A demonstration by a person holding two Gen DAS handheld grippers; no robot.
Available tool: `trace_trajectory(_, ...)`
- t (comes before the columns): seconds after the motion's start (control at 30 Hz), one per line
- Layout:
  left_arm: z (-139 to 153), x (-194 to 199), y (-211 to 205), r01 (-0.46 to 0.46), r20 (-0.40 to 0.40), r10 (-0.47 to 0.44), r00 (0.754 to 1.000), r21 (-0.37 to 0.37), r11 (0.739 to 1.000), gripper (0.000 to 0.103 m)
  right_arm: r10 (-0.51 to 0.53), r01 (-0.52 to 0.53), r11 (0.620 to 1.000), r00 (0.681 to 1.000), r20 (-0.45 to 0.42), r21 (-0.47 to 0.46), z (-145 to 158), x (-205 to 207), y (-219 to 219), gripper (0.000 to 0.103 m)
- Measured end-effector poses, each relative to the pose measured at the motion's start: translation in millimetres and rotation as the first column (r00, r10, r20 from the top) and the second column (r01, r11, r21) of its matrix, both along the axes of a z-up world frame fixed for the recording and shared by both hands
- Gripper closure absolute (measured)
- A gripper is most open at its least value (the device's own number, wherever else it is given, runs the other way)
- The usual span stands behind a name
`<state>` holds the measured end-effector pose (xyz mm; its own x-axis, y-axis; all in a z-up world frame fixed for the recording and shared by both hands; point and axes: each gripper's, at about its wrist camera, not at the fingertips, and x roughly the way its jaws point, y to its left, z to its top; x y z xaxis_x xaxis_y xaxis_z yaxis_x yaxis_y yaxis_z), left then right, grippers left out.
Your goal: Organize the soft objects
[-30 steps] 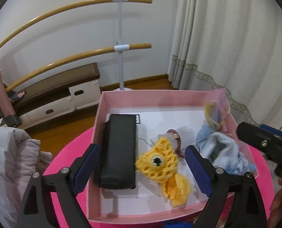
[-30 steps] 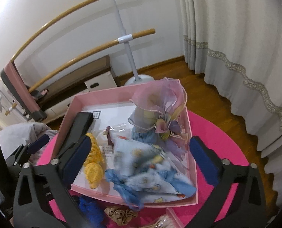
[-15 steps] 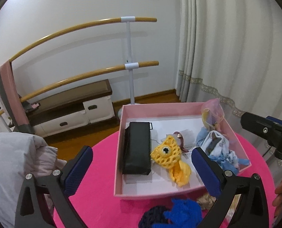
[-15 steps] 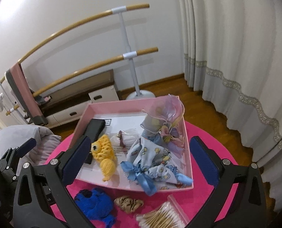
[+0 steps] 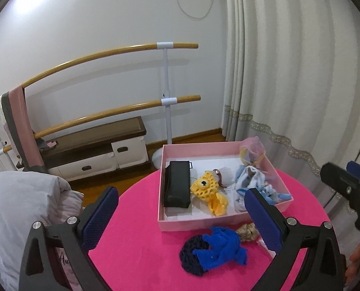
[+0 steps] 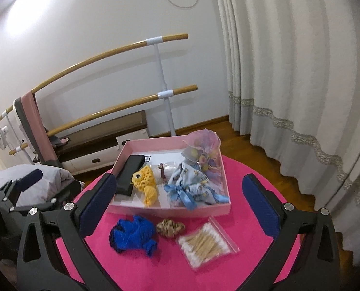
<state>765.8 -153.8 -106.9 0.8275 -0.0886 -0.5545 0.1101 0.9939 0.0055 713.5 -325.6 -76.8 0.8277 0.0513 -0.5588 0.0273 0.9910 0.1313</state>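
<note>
A pink box (image 5: 218, 223) (image 6: 170, 209) stands on a round pink table (image 5: 141, 254) (image 6: 243, 189). Inside lie a black case (image 5: 177, 186) (image 6: 129, 173), a yellow crochet fish (image 5: 207, 190) (image 6: 146, 181), a blue patterned cloth (image 5: 249, 181) (image 6: 194, 184) and a pink organza pouch (image 5: 251, 149) (image 6: 203, 145). In front of the box lie a blue knitted piece (image 5: 214, 249) (image 6: 134, 235) and a tan scrunchie (image 5: 246, 230) (image 6: 169, 228). My left gripper (image 5: 182, 220) and right gripper (image 6: 178, 208) are both open and empty, held above the table's near side.
A clear bag of cotton swabs (image 6: 206, 246) lies right of the scrunchie. A grey-white quilt (image 5: 15, 208) sits at the left. A ballet barre (image 5: 165, 97), low drawers (image 5: 95, 152) and curtains (image 5: 289, 84) stand behind the table.
Both grippers have pulled back and up from the box, so the table front with the blue piece, scrunchie and swabs has come into view. Both stayed open.
</note>
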Motion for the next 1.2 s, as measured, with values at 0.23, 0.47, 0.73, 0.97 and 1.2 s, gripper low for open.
trace_trajectory(0.23, 13, -45, 9, 0.006, 0.023, -0.005, 1.0, -0.024, 1.0, 0.0, -0.033, 0.034, 0.999, 0.999, 0.036, -0.014, 4, -46, 1, 0.0)
trace_trajectory(0.47, 18, -82, 13, 0.008, 0.026, -0.007, 1.0, -0.03, 1.0, 0.0, -0.049, 0.049, 0.999, 0.998, 0.043, -0.012, 0, -80, 3, 0.0)
trace_trajectory(0.73, 19, -119, 19, 0.008, 0.002, -0.008, 1.0, -0.042, 0.999, 0.0, -0.046, 0.046, 0.999, 0.998, 0.032, -0.013, -9, -101, 7, 0.0)
trace_trajectory(0.97, 20, -139, 21, -0.002, -0.016, 0.001, 1.0, -0.048, 0.999, 0.0, -0.036, 0.037, 0.999, 0.999, 0.032, -0.021, -11, -112, 11, 0.0)
trace_trajectory(1.2, 19, -145, 30, -0.021, -0.04, 0.018, 0.999, -0.055, 0.998, 0.0, -0.024, 0.025, 0.999, 0.999, 0.022, -0.023, -16, -117, 15, 0.0)
